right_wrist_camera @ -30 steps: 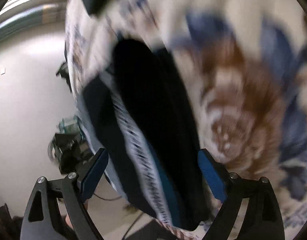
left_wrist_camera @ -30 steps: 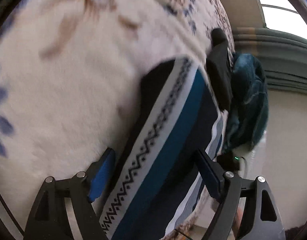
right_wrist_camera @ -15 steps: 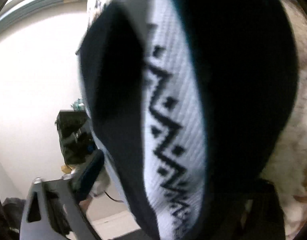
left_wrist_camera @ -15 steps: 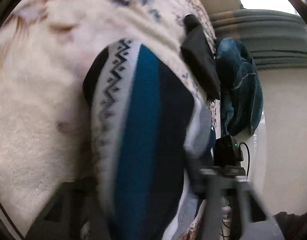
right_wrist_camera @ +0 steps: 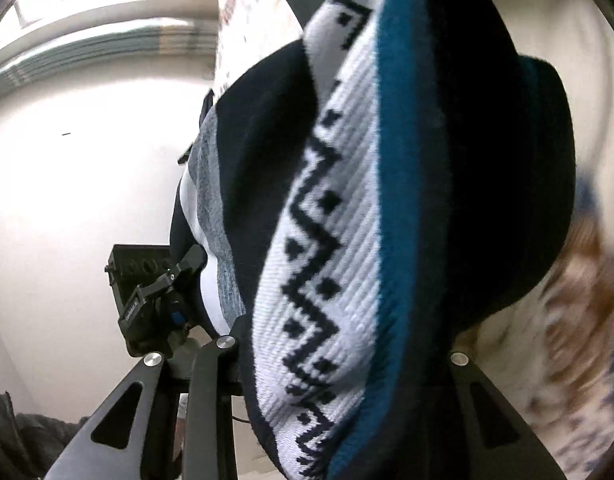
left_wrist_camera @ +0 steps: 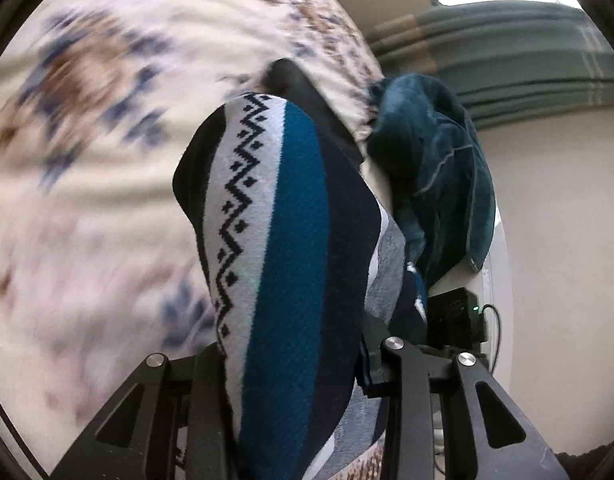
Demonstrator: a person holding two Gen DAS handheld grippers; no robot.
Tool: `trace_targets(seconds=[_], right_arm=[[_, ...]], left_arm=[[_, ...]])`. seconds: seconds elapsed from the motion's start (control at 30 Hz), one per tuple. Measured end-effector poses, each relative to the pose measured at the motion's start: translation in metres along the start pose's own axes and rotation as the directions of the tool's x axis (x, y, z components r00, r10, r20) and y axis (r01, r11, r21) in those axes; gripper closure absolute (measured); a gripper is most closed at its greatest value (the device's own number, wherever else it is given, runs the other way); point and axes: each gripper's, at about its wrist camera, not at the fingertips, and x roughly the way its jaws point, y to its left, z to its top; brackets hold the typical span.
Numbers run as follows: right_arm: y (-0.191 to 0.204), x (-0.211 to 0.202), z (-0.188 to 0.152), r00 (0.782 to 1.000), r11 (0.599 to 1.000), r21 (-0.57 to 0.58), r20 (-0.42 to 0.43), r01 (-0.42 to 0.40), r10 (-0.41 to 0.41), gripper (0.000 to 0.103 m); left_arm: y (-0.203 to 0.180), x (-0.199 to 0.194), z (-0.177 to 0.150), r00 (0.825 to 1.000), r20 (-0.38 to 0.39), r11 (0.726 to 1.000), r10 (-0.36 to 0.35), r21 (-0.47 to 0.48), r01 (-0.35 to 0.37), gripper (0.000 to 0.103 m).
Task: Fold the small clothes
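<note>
A knitted garment (left_wrist_camera: 291, 220) with navy, teal and white zigzag stripes hangs bunched between the jaws of my left gripper (left_wrist_camera: 291, 360), which are closing and pinch its fabric, lifted above the bed. In the right wrist view the same garment (right_wrist_camera: 387, 160) fills the middle of the frame. My right gripper (right_wrist_camera: 339, 360) is closing on another part of it, with the knit pressed between the jaws. The fabric hides the pads of both grippers. A grey and white part of the garment (right_wrist_camera: 215, 208) sags between the two grips.
Under the garment lies a cream bed blanket (left_wrist_camera: 87, 140) with blue and brown flowers. A teal blanket (left_wrist_camera: 435, 168) and a black cloth (left_wrist_camera: 303, 88) lie at its far edge. A black device (left_wrist_camera: 455, 316) sits near the right jaw, a pale wall (right_wrist_camera: 67, 200) beyond.
Both grippers went from wide open around the flat garment to pinched on it. They rose, and the garment now hangs bunched above the blanket.
</note>
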Motion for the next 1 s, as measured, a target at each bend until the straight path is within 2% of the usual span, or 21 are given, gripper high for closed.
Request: trace_targets(seconds=[0.1,0.3,0.4,0.53,0.63,0.73,0.77,0.83,0.87,0.93,1.0], right_arm=[[0.017,-0.029,0.036,0.999,0.999,-0.022,0.047,0.025,-0.024,0.070],[0.034,-0.069,0.128,0.990,0.996,-0.036,0.126,0.076,-0.071,0.070],[0.026,-0.074,0.180,0.985,0.996,-0.022,0.152,0.084,-0.080,0.070],[0.006,-0.066,0.231,0.983,0.994,0.003,0.145,0.109,-0.108,0.070],[-0.013,-0.054,0.258,0.985,0.991,0.033,0.117,0.127,-0.130,0.070],[-0.043,-0.054,0.280,0.991,0.989,0.110,0.077,0.100,-0.109,0.069],[-0.051,-0.052,0.278,0.991,0.984,0.150,0.069,0.099,-0.110,0.066],[-0.051,-0.052,0.278,0.985,0.975,0.168,0.074,0.143,-0.157,0.050],[-0.054,-0.054,0.282,0.980,0.971,0.168,0.077,0.167,-0.182,0.047],[-0.048,-0.062,0.277,0.965,0.960,0.176,0.108,0.220,-0.241,0.044],[-0.030,-0.064,0.281,0.939,0.942,0.165,0.142,0.291,-0.314,0.037]], left_arm=[[-0.022,0.033,0.045,1.000,-0.001,0.999,-0.012,0.039,0.012,0.073],[-0.034,0.106,0.137,1.000,-0.001,0.998,-0.030,0.056,0.030,0.073],[-0.031,0.146,0.179,1.000,-0.005,0.998,-0.024,0.063,0.025,0.073],[-0.015,0.187,0.213,0.999,-0.046,0.999,0.002,0.046,0.000,0.072],[-0.001,0.208,0.223,0.995,-0.088,0.998,0.037,0.046,-0.033,0.070],[0.009,0.213,0.226,0.990,-0.138,0.999,0.044,0.030,-0.040,0.067],[0.007,0.210,0.227,0.988,-0.144,0.999,0.046,0.033,-0.042,0.067],[-0.003,0.202,0.223,0.986,-0.140,0.993,0.087,0.088,-0.075,0.066],[-0.014,0.196,0.218,0.981,-0.121,0.978,0.154,0.160,-0.134,0.060],[-0.031,0.188,0.209,0.963,-0.076,0.936,0.258,0.266,-0.230,0.055],[-0.047,0.179,0.195,0.941,-0.012,0.885,0.340,0.343,-0.315,0.040]])
